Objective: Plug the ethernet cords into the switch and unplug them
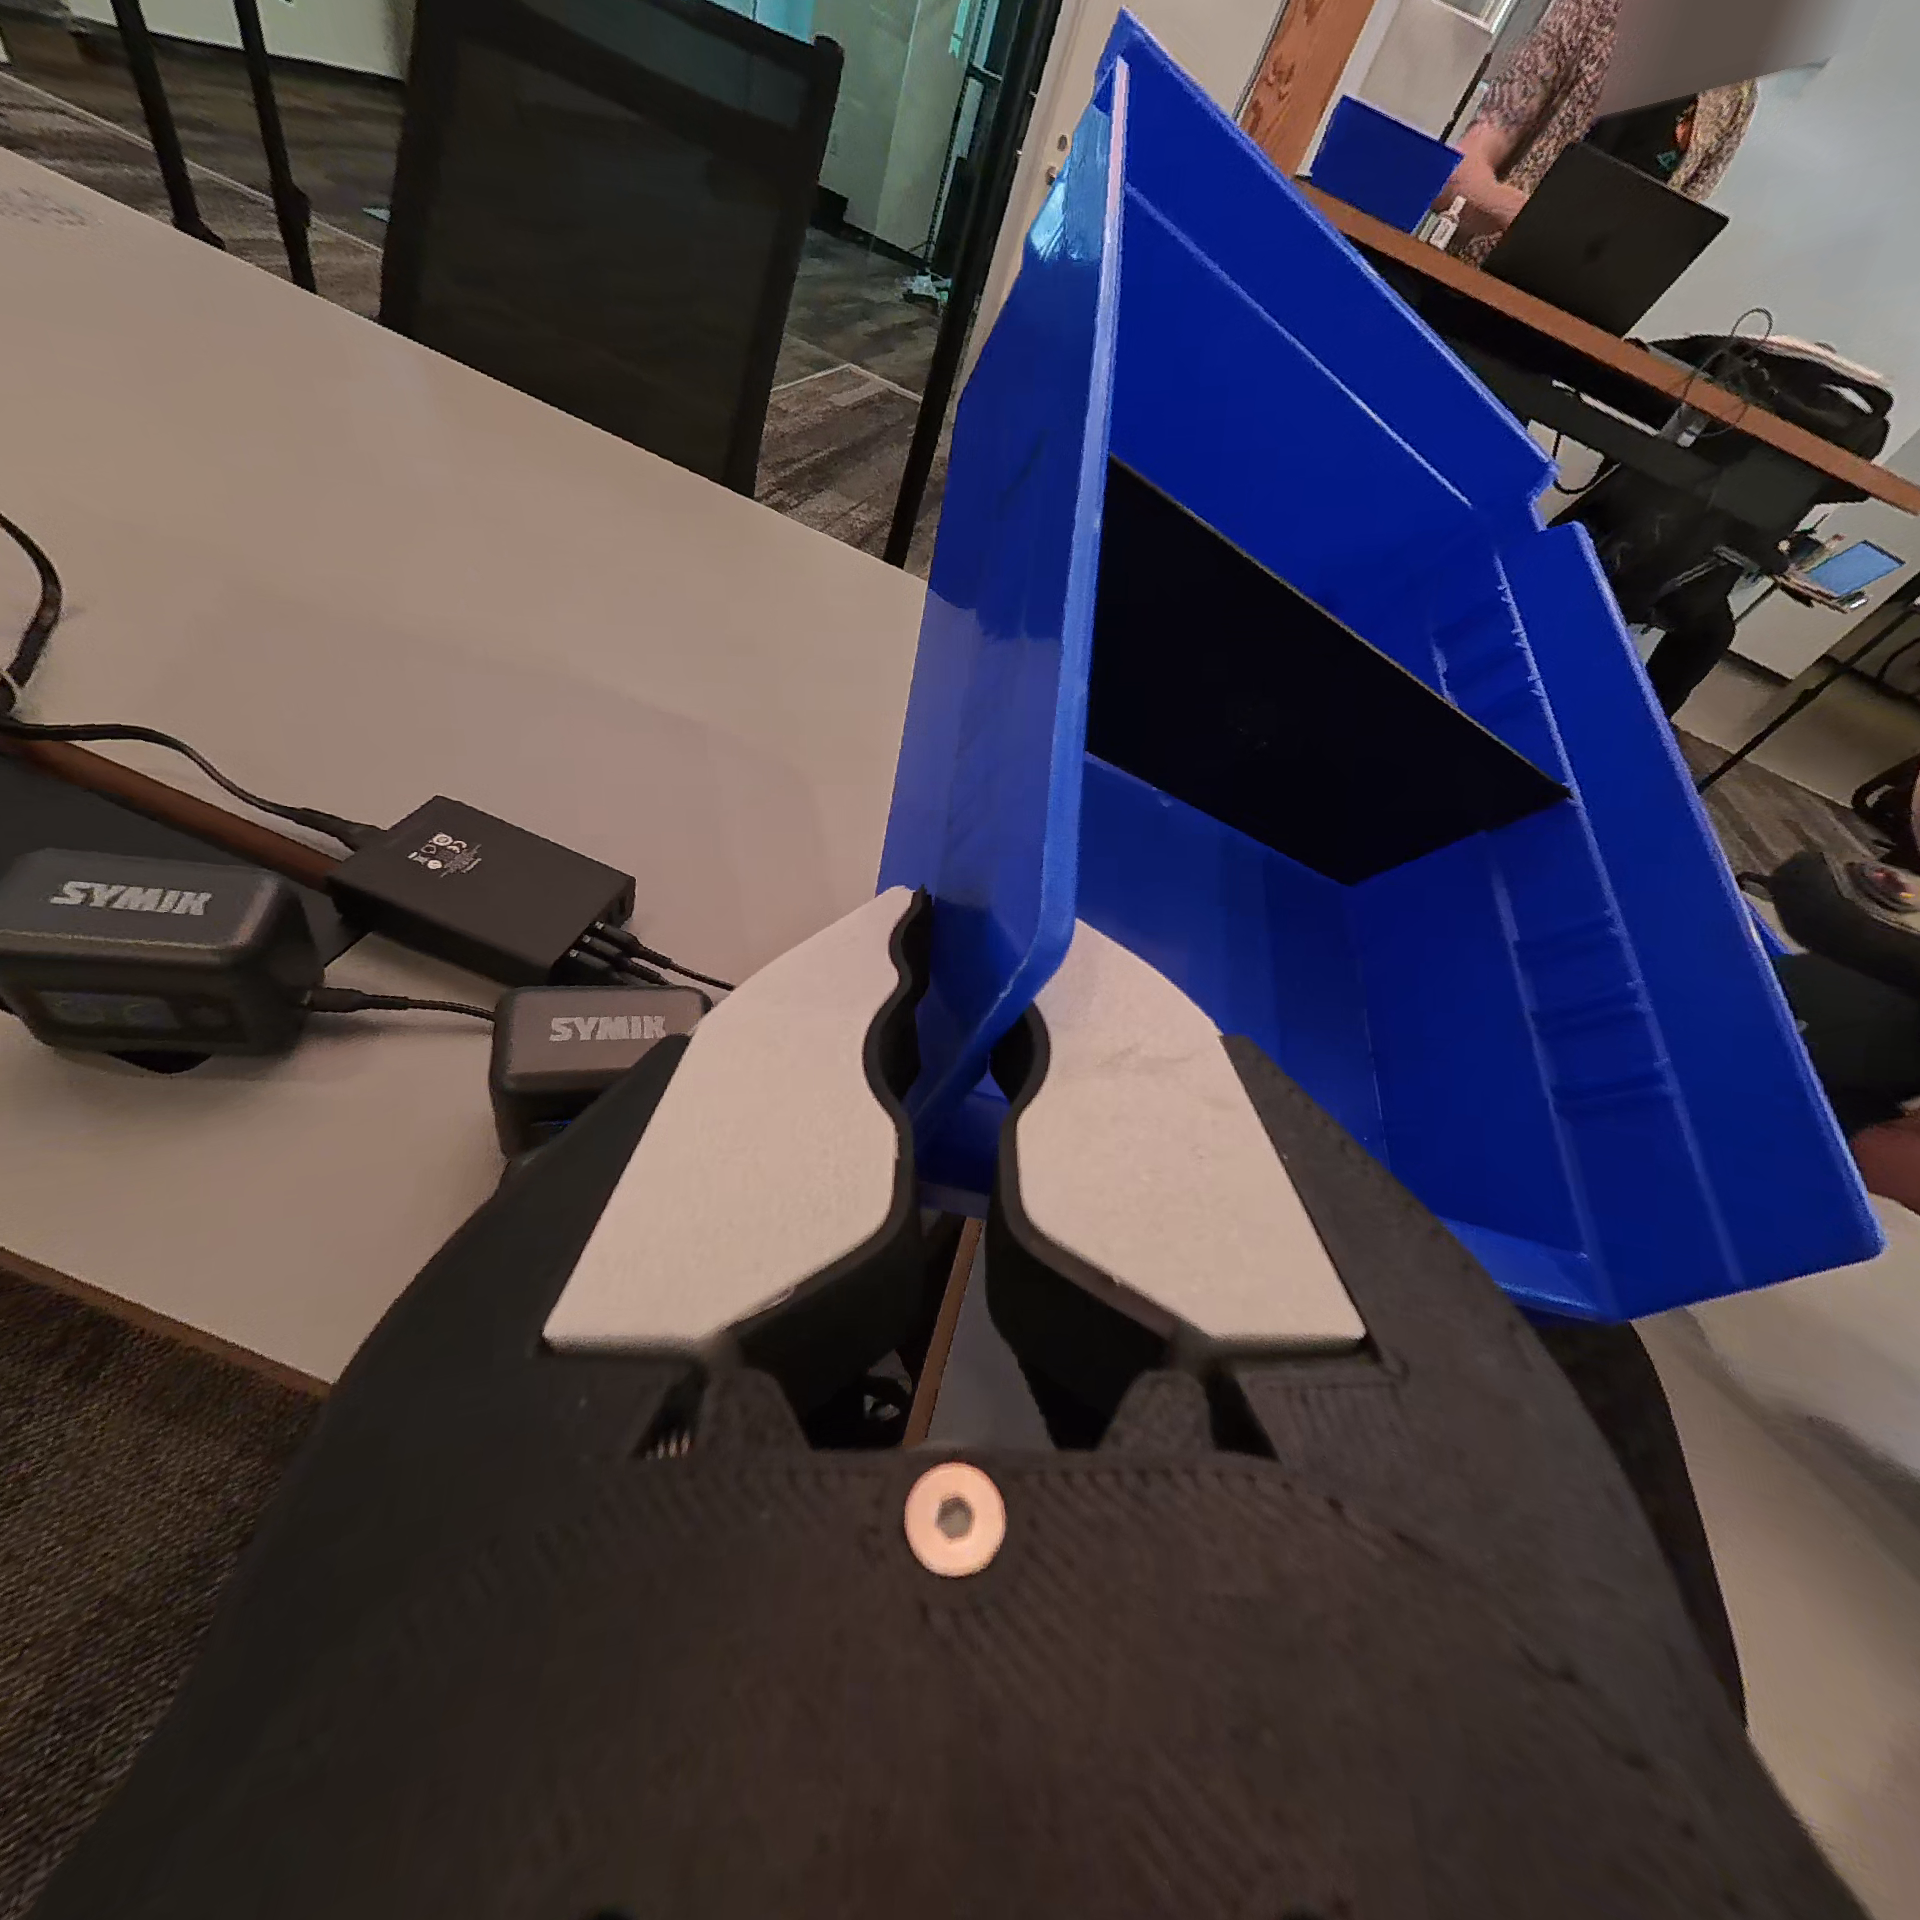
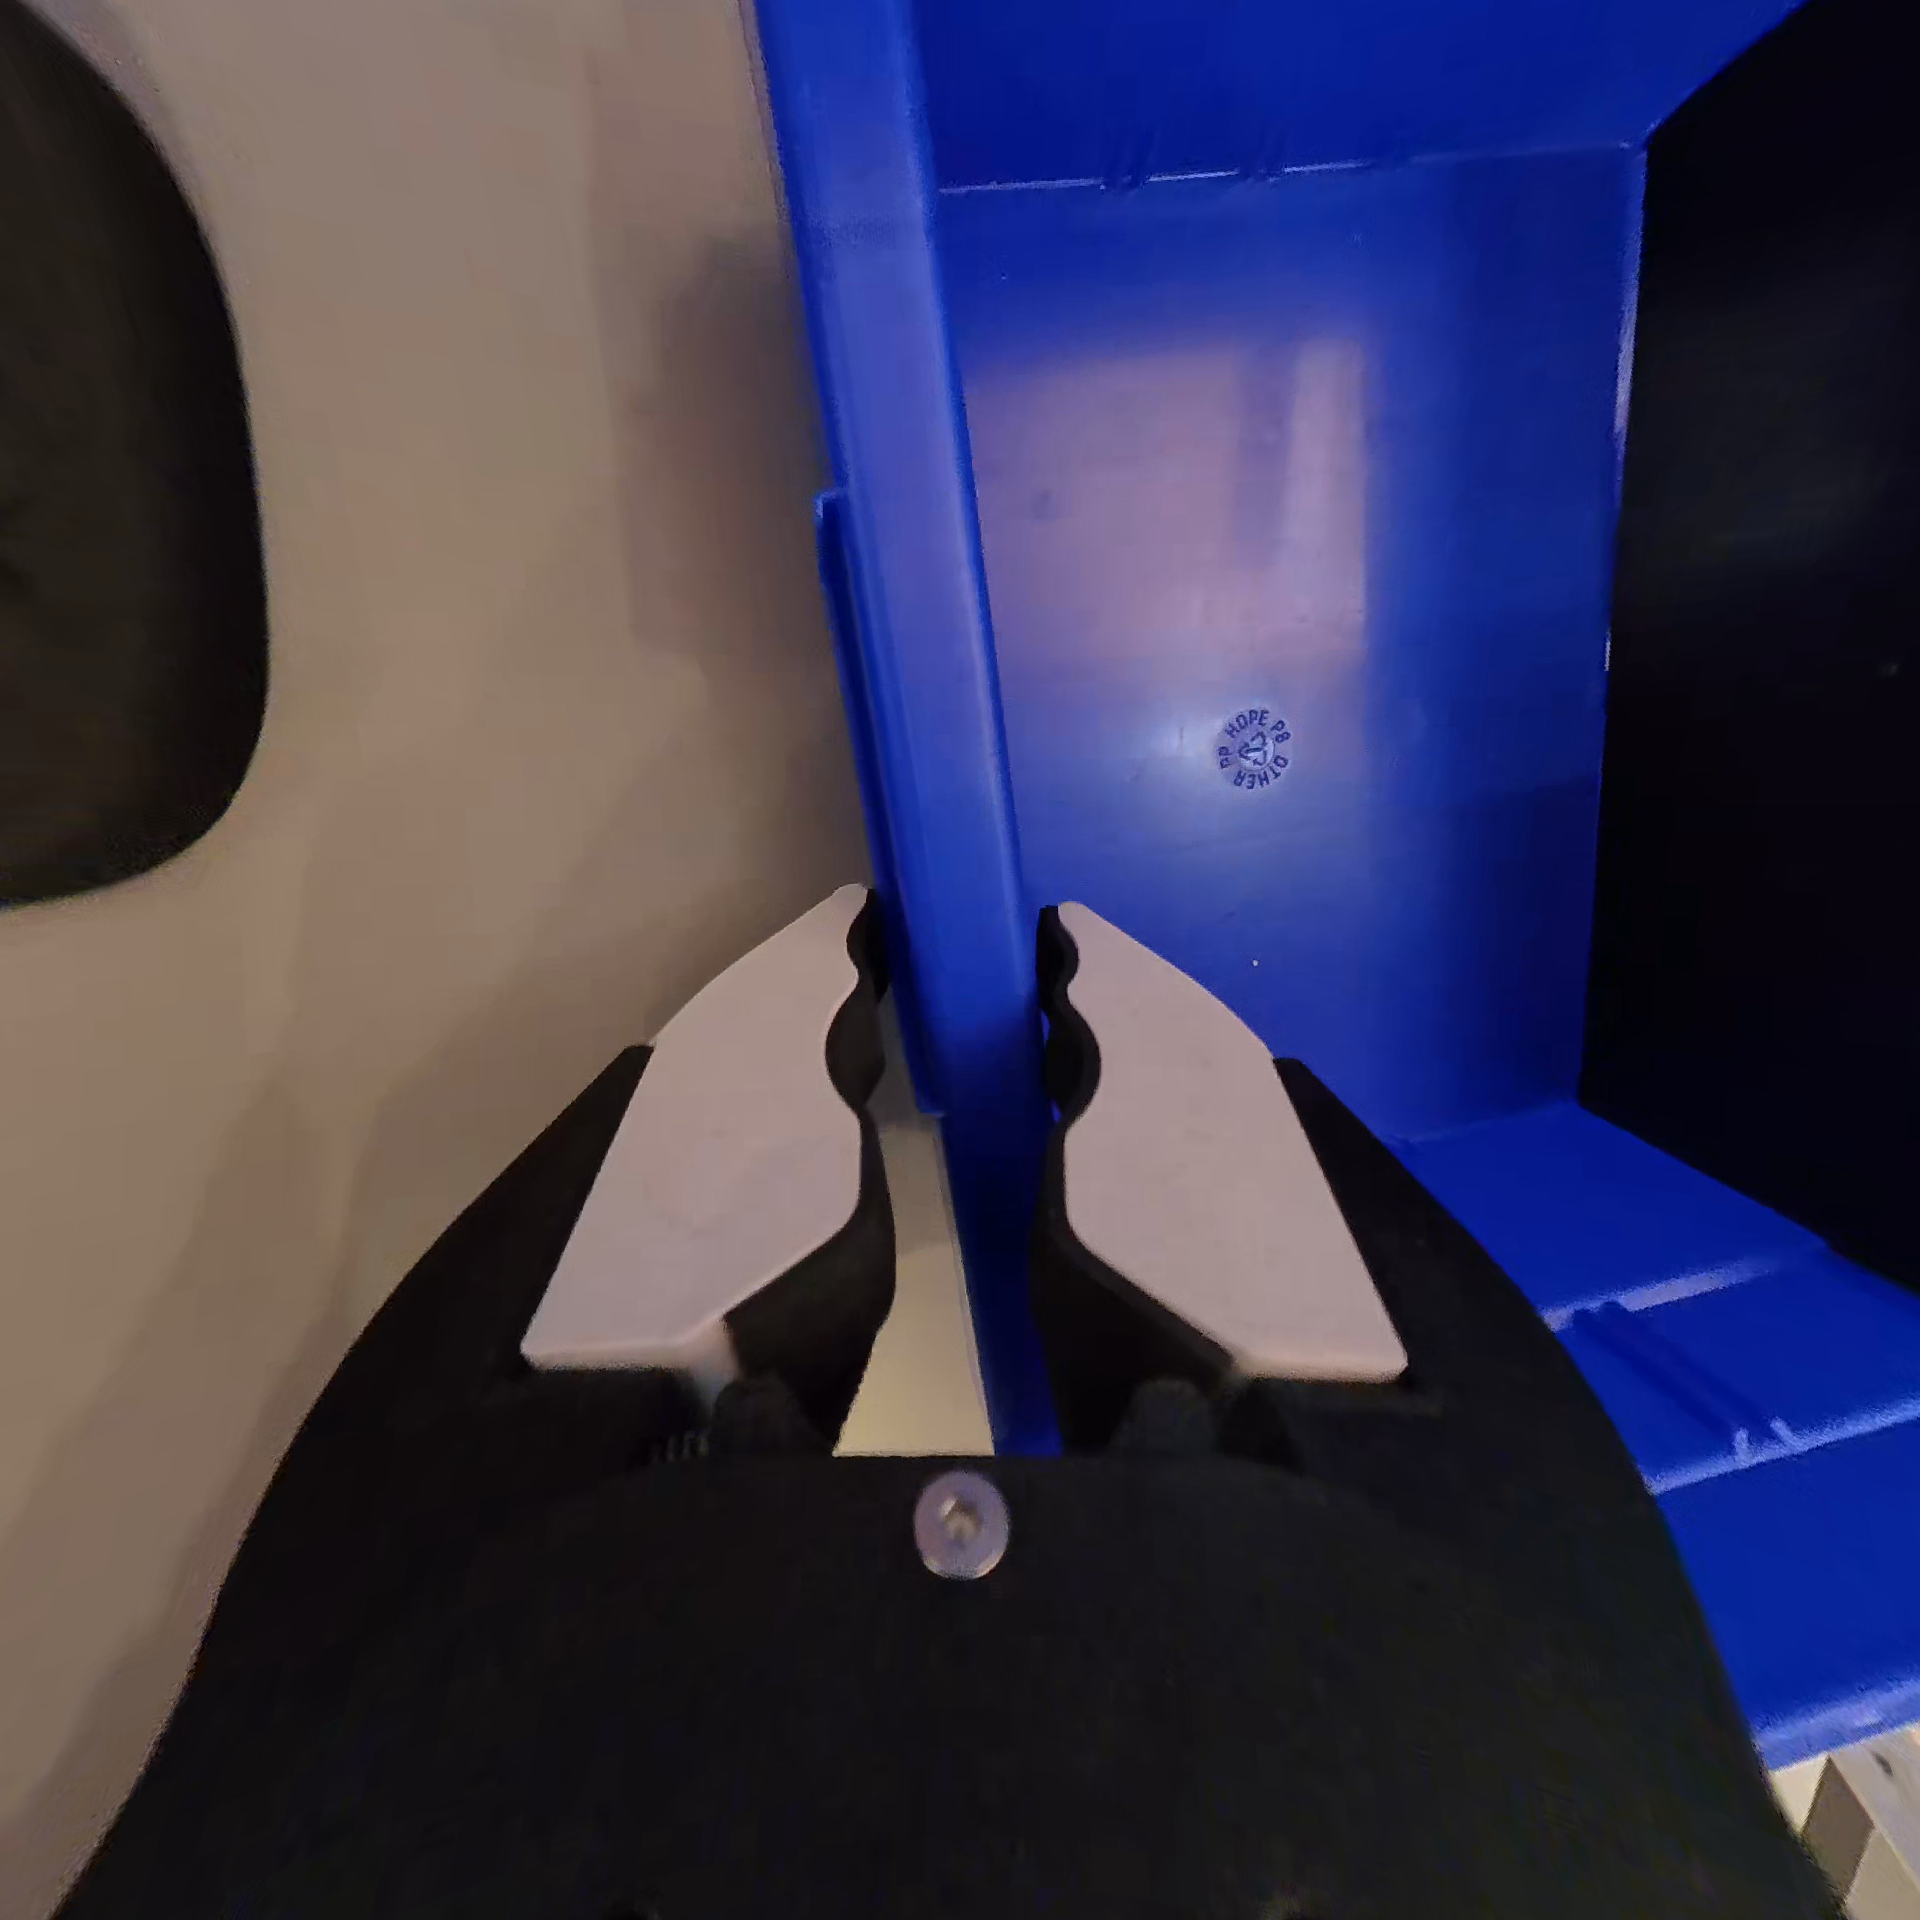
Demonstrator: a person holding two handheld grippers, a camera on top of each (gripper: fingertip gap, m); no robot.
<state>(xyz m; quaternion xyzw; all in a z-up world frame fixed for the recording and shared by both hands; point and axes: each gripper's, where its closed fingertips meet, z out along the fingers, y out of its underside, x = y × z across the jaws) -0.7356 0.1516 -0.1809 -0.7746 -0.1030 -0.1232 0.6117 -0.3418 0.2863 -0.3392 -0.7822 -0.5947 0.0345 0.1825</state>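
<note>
Blue plastic fills most of both views: a large rectangular blue plastic storage bin (image 1: 1299, 540), tilted up off the pale grey surface (image 1: 436, 582), with a flat black panel (image 1: 1278, 707) lying across its inside. The left hand-held gripper (image 1: 961, 997) is nearly closed, its black wavy pads pressed on either side of the bin's thin side wall at the rim. The right hand-held gripper (image 2: 956, 997) stands a little wider, its two pads clamped on a thicker blue rim (image 2: 935, 727) of the same bin, one finger outside and one inside. No switch or ethernet cord can be made out in either view; the bin blocks most of the surface ahead. To the left of the bin lie a flat black box-shaped charging hub (image 1: 478, 883) with thin black cables (image 1: 665, 966) plugged into it, and two dark grey rounded packs (image 1: 145, 945) just beside it. Beyond stand a dark chair (image 1: 613, 229), a wooden-topped desk (image 1: 1558, 312) with a black laptop (image 1: 1600, 249), and a person (image 1: 1590, 114).
</note>
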